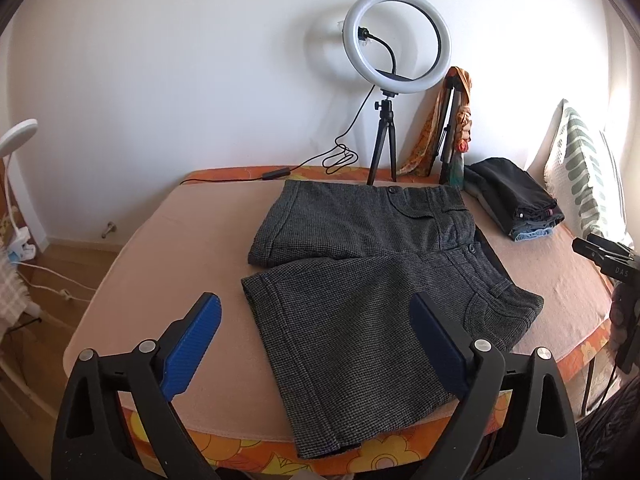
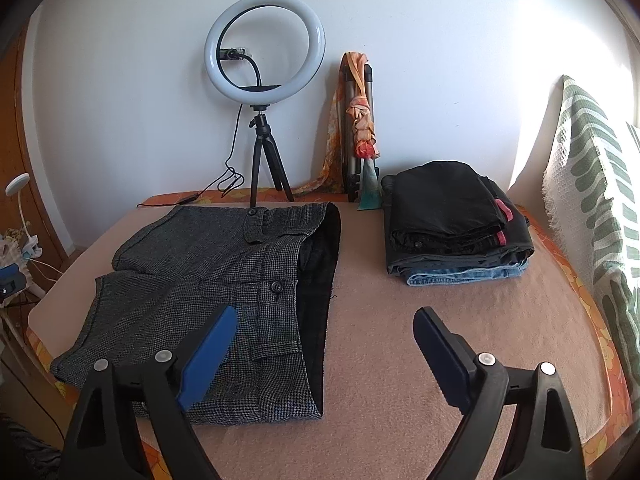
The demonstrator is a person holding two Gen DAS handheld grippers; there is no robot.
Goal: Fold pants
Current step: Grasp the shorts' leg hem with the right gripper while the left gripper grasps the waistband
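**Mia:** What is closest to us?

**Ben:** The left gripper [image 1: 316, 322]. Its blue fingers [image 1: 192, 344] have little ridges on them and are spread wide apart, with nothing between them. It hangs above the near end of the pants [image 1: 360, 280], and its right finger sits over the cloth.

**Mia:** And the other one?

**Ben:** The right gripper [image 2: 324, 338] is spread wide too and holds nothing. It points level over the bed [image 2: 400, 360]. Its left finger is over the waist end of the pants [image 2: 208, 276], and its right finger is over the bare blanket.

**Mia:** What are the pants like?

**Ben:** They are short and gray, made of thick, bumpy woven cloth with tiny checks. They lie flat on the pinkish, fuzzy blanket with the two legs side by side. The legs point left and the waist is to the right. They have round dark buttons and pocket flaps. A dark lining shows at the waist.

**Mia:** What is farther back?

**Ben:** A pile of folded clothes [image 2: 452, 224], black on top and blue jeans at the bottom. To the right is a pillow [image 2: 592, 200] with green stripes. By the white wall stands a round ring light [image 2: 264, 46] on a small black tripod, beside a patterned orange scarf [image 2: 360, 120].
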